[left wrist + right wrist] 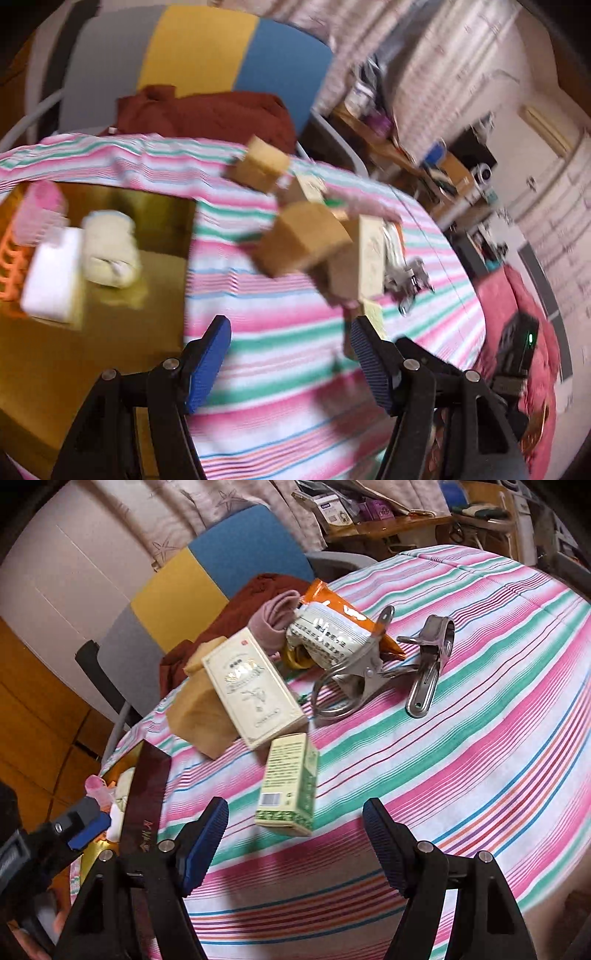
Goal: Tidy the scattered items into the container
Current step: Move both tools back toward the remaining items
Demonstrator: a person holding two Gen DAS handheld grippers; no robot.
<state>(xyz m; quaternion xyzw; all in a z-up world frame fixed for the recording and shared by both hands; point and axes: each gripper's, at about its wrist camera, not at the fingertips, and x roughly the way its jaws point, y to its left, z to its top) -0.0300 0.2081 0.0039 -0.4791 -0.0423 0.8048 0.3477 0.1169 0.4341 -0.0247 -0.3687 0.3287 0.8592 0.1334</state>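
Holding both grippers over the striped cloth (461,686) on the worktop, you have nothing in either one. Your right gripper (295,834) has its fingers wide apart, and a small green box (288,786) stands just ahead of the gap between them, not touching either pad. Beyond it a cream box (253,690) leans on a tan box (195,716), and farther back lie a white packet (328,635), an orange packet (332,602), a pink rolled cloth (273,622) and two metal clips (424,664). Your left gripper (290,354) also has its fingers spread apart over bare cloth, with blurred tan boxes (303,240) ahead of it. To its left sits the container (107,314), gold inside, holding a cream roll (110,253), a white block (51,273), a pink item (42,212) and an orange item (11,269). From the right wrist view the container's dark wall (146,794) shows at the worktop's left edge, with the left gripper beside it.
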